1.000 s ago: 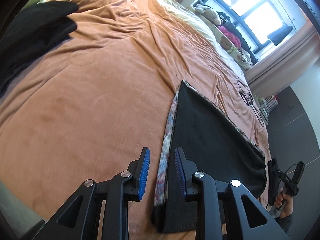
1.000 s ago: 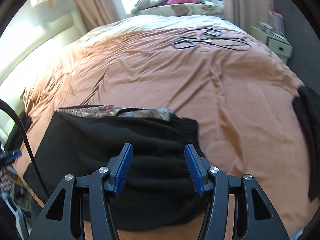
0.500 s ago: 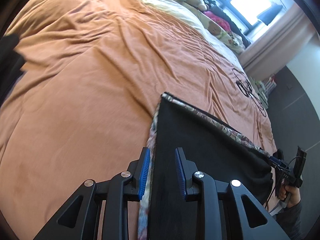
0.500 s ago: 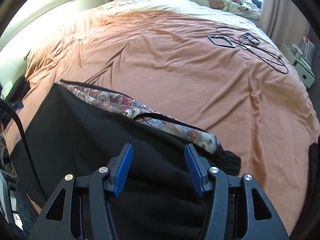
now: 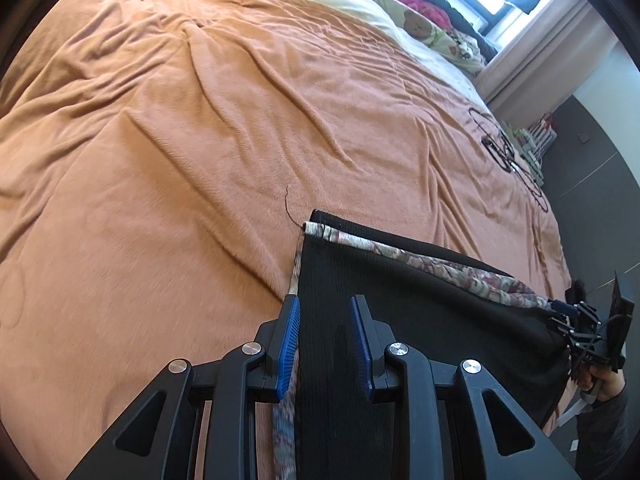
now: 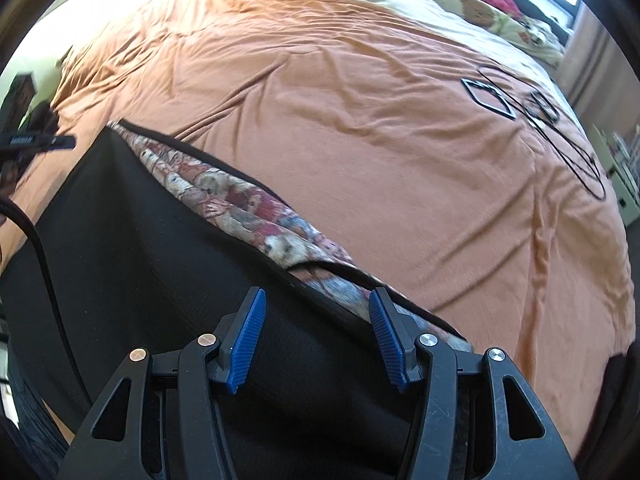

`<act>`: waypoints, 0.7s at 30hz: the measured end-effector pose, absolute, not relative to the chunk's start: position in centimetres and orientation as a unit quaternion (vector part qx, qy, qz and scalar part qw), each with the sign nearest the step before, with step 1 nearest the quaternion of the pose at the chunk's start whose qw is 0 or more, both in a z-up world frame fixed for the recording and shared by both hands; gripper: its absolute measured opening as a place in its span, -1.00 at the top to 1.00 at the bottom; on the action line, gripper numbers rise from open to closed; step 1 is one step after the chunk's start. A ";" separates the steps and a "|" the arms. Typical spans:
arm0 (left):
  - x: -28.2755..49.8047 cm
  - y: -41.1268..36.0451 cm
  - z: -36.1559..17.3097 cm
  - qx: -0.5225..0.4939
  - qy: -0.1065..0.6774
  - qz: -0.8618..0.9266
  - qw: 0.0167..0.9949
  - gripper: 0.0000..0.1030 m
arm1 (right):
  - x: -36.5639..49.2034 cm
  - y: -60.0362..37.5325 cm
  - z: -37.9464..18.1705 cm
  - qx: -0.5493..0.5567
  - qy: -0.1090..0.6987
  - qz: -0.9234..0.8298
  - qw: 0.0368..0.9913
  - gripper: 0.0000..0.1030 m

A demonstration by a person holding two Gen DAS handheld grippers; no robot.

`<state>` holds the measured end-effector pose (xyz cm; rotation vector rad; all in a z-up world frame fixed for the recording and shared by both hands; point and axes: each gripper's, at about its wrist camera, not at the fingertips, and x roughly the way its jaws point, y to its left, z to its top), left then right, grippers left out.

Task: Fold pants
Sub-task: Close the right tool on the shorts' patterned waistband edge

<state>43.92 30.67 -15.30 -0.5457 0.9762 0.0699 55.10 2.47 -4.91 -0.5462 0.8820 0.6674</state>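
Note:
Black pants (image 5: 420,320) with a patterned floral lining (image 5: 432,268) lie flat on the orange bedspread (image 5: 200,140), near the bed's near edge. My left gripper (image 5: 324,340) is open, its blue pads straddling the pants' left edge just above the fabric. My right gripper (image 6: 316,336) is open over the other end of the pants (image 6: 140,260), by the exposed lining (image 6: 248,208). The right gripper and the hand holding it show at the far right of the left wrist view (image 5: 592,340).
Black cables and small frames (image 6: 532,112) lie on the bedspread's far right. Stuffed toys and pillows (image 5: 420,20) sit at the head by the window. A dark garment (image 6: 616,392) lies at the right edge. A shelf (image 5: 536,144) stands beside the bed.
Both grippers moved forward and lower over the pants, which now fill more of each view. The left view swung right, off the dark cloth at left. Both stay open.

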 end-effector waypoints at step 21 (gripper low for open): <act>47.9 30.6 -15.2 -0.187 0.446 0.012 0.875 0.94 | 55.7 4.1 -5.0 -0.271 0.398 0.307 0.821 1.00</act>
